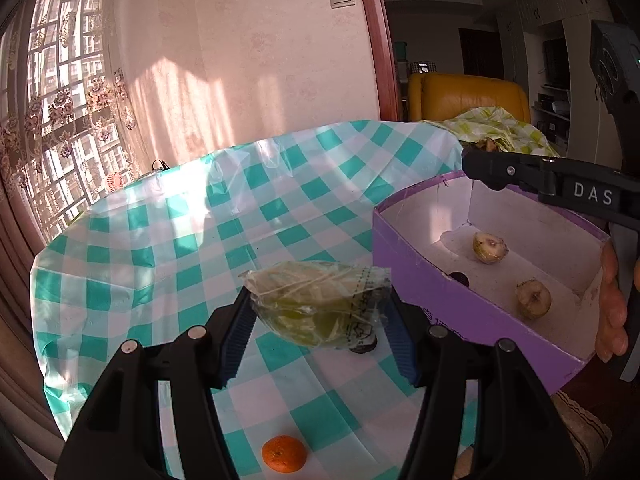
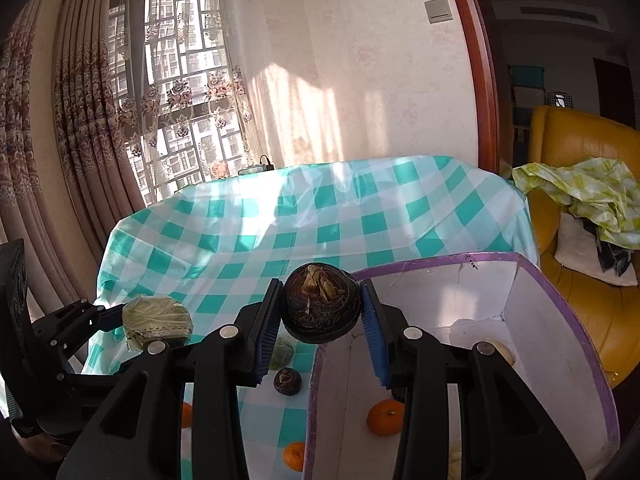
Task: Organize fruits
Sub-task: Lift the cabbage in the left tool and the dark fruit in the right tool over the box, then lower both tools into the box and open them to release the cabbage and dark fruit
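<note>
A glossy plastic checked tablecloth covers the worktop, creased and shining in the sun. The purple box looks like cardboard with a matt white inside. The left claw is matt black plastic with ribbed blue pads and holds a green fruit in crinkled clear film. The right claw grips a dark, rough-skinned fruit. The armchair is shiny yellow leather.

A yellow leather armchair stands beyond the right end of the bench, with a crumpled green-checked sheet and a white cushion on it. Left of the armchair, past a red-brown door frame, a light switch sits on the pale wall, and further left floral lace curtains hang at the window.
</note>
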### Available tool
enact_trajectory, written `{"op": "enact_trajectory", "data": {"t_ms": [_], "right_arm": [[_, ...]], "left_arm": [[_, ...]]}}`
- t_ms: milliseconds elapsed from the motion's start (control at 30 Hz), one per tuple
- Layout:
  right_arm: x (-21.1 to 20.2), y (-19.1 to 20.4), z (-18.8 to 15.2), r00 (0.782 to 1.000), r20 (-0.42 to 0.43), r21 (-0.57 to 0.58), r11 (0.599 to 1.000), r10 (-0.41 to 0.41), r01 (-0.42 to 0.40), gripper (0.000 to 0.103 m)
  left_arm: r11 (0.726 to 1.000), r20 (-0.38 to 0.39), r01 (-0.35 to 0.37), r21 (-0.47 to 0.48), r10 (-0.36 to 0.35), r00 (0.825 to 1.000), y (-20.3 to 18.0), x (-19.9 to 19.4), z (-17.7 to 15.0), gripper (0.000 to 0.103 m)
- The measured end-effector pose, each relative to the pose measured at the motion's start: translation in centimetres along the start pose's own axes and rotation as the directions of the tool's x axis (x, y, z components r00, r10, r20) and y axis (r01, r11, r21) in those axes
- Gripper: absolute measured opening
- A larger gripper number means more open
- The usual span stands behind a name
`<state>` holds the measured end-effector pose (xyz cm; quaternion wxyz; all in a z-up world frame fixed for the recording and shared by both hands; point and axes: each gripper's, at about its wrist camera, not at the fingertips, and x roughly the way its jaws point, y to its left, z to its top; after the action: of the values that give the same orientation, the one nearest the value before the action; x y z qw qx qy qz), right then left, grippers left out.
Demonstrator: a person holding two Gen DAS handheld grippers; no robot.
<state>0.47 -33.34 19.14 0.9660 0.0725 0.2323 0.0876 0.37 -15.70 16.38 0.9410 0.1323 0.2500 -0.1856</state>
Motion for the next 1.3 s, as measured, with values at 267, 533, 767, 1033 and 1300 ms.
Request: {"op": "enact_trajectory", "data": {"t_ms": [267,533,767,1033,1300], "right_arm": [[1.1,-4.2,0.7,0.997,-0.046,0.015,0.998,-0.058,0.059,0.038],[2.5,-7.7,1.3,0.987,-0.118,0.008,0.994,-0.112,0.113,0.038],[2.8,-10.8,0.9,0.969,-0.186,0.011,0.986,-0.160,0.165,0.038],[1.7,-12.9,0.2,0.945,-0.244,-0.039,0.976,-0.216,0.213,0.038],[2.1,-14.4,-1.3,0.896,-0.351,-0.122,0.961,-0.274,0.246,0.038]], "left_arm": [[0.995,0.006,0.047,0.084,-0.048,0.999,-3.8,2.0,2.2,0.060],[0.981,-0.009,0.120,0.154,-0.120,0.993,-7.4,4.2,4.3,0.060],[0.946,-0.089,0.249,0.207,-0.235,0.968,-11.1,7.1,5.4,0.060],[0.901,-0.225,0.375,0.216,-0.328,0.917,-14.6,10.8,6.8,0.060],[0.884,-0.424,0.426,0.195,-0.316,0.849,-17.1,15.4,7.7,0.060]]}}
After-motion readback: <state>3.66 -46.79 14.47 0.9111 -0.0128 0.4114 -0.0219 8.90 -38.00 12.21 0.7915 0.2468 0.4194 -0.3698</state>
